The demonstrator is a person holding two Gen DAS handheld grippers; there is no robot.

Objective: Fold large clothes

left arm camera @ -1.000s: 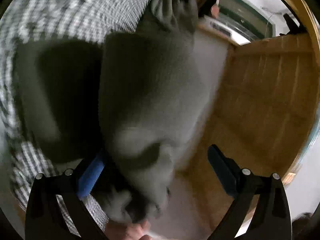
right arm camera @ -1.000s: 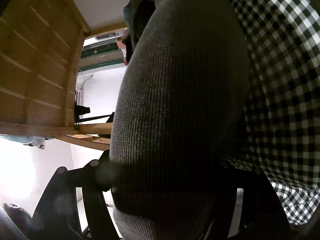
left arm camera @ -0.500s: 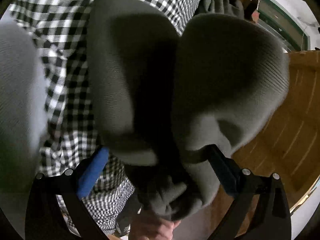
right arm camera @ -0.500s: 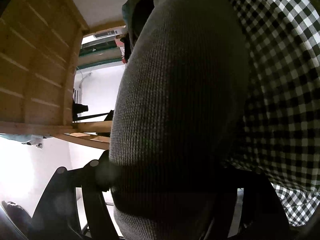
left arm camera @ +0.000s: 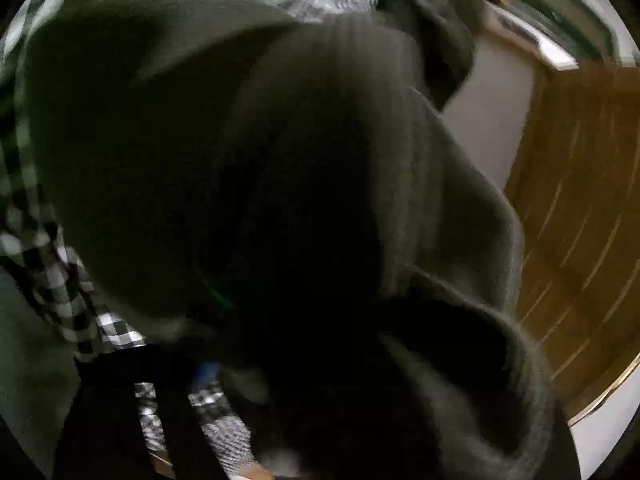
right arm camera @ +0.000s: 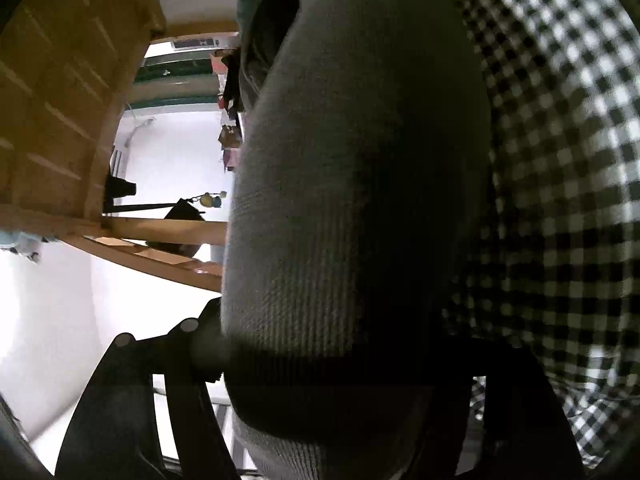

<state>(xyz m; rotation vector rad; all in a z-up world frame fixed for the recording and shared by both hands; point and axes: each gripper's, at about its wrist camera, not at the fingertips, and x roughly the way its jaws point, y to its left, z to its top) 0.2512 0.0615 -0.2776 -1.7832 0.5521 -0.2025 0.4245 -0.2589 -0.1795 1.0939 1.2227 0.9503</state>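
Right gripper [right arm camera: 344, 364] is clamped on the grey ribbed knit garment [right arm camera: 352, 184], which runs up between its fingers and fills the middle of the right wrist view, with the black-and-white checked cloth [right arm camera: 560, 160] just behind it on the right and a wooden panel [right arm camera: 60, 92] on the left. Left wrist view is blurred and dark: the garment [left arm camera: 320, 168] is draped over the left gripper [left arm camera: 320, 392] and hides most of it, only a blue pad [left arm camera: 206, 371] showing, so can't tell whether it grips

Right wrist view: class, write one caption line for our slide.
Grey ribbed knit garment bulges across the right gripper, with black-and-white checked cloth beside it and a wooden panel opposite.
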